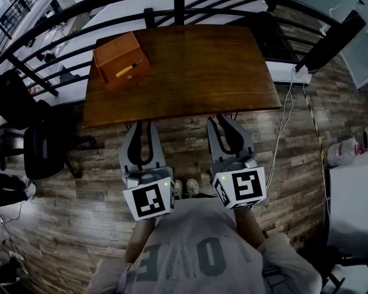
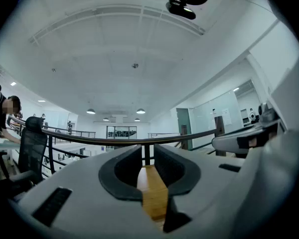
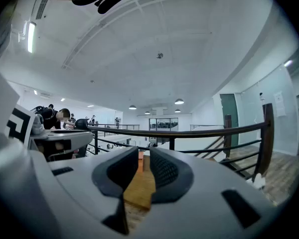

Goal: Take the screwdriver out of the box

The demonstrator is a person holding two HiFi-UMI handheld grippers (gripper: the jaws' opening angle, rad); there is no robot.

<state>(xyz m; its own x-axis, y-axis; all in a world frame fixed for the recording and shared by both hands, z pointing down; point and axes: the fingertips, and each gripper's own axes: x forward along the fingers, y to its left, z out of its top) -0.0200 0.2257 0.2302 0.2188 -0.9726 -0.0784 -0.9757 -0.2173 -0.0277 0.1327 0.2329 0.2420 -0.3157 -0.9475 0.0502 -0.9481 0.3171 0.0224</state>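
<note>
A brown wooden bench (image 1: 190, 72) stands on a dark wood-plank floor (image 1: 80, 213) against a black metal railing (image 1: 179, 8). A black office chair (image 1: 43, 149) sits to its left, and white cables (image 1: 286, 112) trail at its right. Overhead, a white ceiling (image 2: 139, 44) carries round lights (image 2: 91, 111).

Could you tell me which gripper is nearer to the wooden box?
Left. The left gripper sits off the table's near edge, below and slightly right of the box in the head view; the right gripper is farther right.
</note>
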